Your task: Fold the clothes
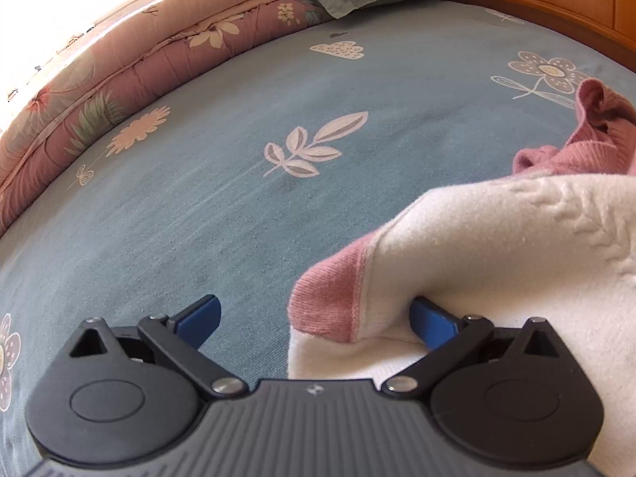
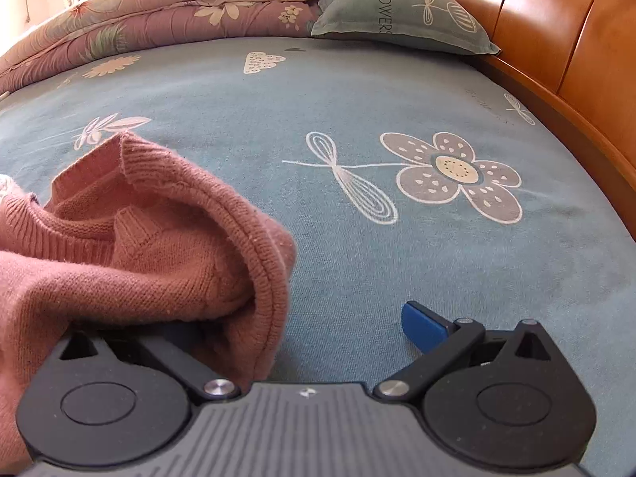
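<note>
A knit sweater lies on the blue bed sheet (image 1: 198,206). In the left wrist view its white part (image 1: 497,246) with a pink cuff band (image 1: 330,298) drapes over the right finger of my left gripper (image 1: 314,318), whose jaws stand wide open. Its pink part (image 1: 588,139) bunches behind. In the right wrist view the pink knit (image 2: 159,246) covers the left finger of my right gripper (image 2: 302,326), also wide open, with the right blue pad (image 2: 423,324) bare over the sheet (image 2: 397,258).
A folded floral quilt (image 1: 119,67) runs along the far left side of the bed. A teal pillow (image 2: 397,12) lies at the head, against the orange wooden headboard (image 2: 556,31). Bare sheet lies ahead of both grippers.
</note>
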Demonstrator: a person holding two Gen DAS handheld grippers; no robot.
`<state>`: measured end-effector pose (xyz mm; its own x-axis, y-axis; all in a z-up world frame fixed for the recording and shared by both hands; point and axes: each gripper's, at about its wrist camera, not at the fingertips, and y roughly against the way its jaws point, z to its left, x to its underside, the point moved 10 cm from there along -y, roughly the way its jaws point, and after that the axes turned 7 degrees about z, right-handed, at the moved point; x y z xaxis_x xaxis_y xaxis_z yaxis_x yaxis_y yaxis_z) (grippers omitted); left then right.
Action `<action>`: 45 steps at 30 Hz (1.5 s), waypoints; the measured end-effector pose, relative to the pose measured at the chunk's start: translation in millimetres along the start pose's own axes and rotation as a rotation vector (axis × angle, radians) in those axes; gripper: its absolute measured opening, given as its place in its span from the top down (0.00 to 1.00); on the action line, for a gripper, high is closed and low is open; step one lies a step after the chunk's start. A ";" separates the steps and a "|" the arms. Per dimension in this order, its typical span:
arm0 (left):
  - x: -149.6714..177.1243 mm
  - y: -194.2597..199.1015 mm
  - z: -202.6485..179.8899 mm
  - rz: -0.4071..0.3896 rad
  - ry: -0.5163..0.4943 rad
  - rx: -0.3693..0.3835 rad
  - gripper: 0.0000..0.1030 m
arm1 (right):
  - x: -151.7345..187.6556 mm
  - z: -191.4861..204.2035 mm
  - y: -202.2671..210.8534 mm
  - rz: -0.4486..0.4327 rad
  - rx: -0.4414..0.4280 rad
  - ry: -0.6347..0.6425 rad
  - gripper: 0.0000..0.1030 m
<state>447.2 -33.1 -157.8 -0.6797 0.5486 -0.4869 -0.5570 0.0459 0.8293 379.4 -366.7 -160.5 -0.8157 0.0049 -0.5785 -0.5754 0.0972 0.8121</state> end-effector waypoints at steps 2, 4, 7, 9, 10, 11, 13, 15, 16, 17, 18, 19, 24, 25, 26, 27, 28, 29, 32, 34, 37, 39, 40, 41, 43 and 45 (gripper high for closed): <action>-2.3 -8.3 11.8 0.009 0.029 -0.049 0.01 | -19.7 -3.1 -7.4 -0.014 0.019 -0.002 0.00; -3.9 -17.5 22.8 0.019 0.057 -0.074 0.01 | -39.3 -2.5 -16.4 -0.015 0.008 0.005 0.00; -4.6 -27.3 29.5 0.030 0.083 -0.062 0.00 | -64.3 1.6 -31.1 -0.019 0.028 0.042 0.00; -5.9 -30.5 31.0 0.027 0.079 -0.066 0.00 | -85.1 -0.3 -40.3 -0.031 0.050 0.041 0.00; -7.3 -30.3 31.3 0.021 0.069 -0.080 0.00 | -95.7 -1.5 -44.4 -0.039 0.063 0.040 0.00; -8.5 -30.1 31.7 0.017 0.061 -0.093 0.00 | -106.7 -3.3 -47.5 -0.050 0.085 0.038 0.00; -12.5 -30.1 37.1 0.008 0.070 -0.123 0.00 | -128.4 -6.8 -53.1 -0.075 0.131 0.036 0.00; -14.8 -31.4 43.6 0.007 0.094 -0.135 0.00 | -147.5 -10.2 -56.7 -0.106 0.185 0.039 0.00; -16.0 -32.0 46.9 0.007 0.107 -0.142 0.00 | -155.3 -12.1 -60.0 -0.115 0.209 0.035 0.00; -15.5 -32.6 48.6 0.009 0.119 -0.138 0.01 | -159.8 -13.6 -62.2 -0.116 0.219 0.031 0.00; -13.9 -33.2 49.4 0.013 0.132 -0.129 0.01 | -153.6 -13.9 -61.2 -0.092 0.189 0.026 0.00; -12.3 -33.1 49.3 0.015 0.138 -0.123 0.01 | -147.5 -14.2 -60.1 -0.067 0.158 0.021 0.00; -1.2 -16.9 45.6 0.013 0.161 -0.063 0.02 | -116.7 -14.9 -52.3 0.056 0.004 -0.003 0.00; 1.0 -10.4 43.3 0.013 0.164 -0.045 0.02 | -110.6 -15.0 -50.3 0.081 -0.027 -0.008 0.00; 3.1 -2.7 40.3 0.012 0.166 -0.026 0.02 | -104.5 -15.1 -48.1 0.105 -0.058 -0.013 0.00; 5.2 4.9 37.2 0.011 0.169 -0.008 0.02 | -96.8 -15.3 -43.6 0.128 -0.091 -0.019 0.00; 7.3 12.6 34.1 0.010 0.171 0.011 0.02 | -84.1 -15.9 -31.9 0.144 -0.131 -0.028 0.00; 9.7 21.3 29.2 0.006 0.171 0.030 0.02 | -71.7 -16.1 -20.6 0.160 -0.167 -0.035 0.00; 17.8 49.2 8.7 -0.009 0.164 0.090 0.02 | -32.8 -9.8 9.5 0.194 -0.246 -0.036 0.00; 25.3 64.8 -8.4 -0.014 0.149 0.121 0.02 | -10.8 -2.3 21.2 0.222 -0.284 -0.054 0.00; 37.6 80.1 -29.7 -0.018 0.131 0.125 0.02 | 8.2 15.9 23.1 0.250 -0.283 -0.030 0.00; 44.8 87.6 -39.9 -0.022 0.130 0.121 0.02 | 11.7 25.3 15.5 0.253 -0.244 -0.013 0.00; 48.4 91.7 -44.4 -0.027 0.133 0.124 0.02 | 12.1 29.3 9.8 0.262 -0.242 -0.021 0.00; 51.9 95.2 -47.6 -0.031 0.139 0.123 0.02 | 11.5 31.3 4.1 0.267 -0.238 -0.037 0.00; 58.2 100.8 -51.4 -0.038 0.156 0.120 0.02 | 7.1 35.4 -2.4 0.263 -0.233 -0.075 0.00; 63.8 104.8 -53.7 -0.044 0.175 0.124 0.02 | 2.3 42.4 -4.8 0.264 -0.242 -0.100 0.00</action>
<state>319.9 -38.1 -116.7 -0.7345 0.3912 -0.5545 -0.5323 0.1746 0.8284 382.8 -324.9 -168.9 -0.9350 0.0969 -0.3413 -0.3530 -0.1581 0.9222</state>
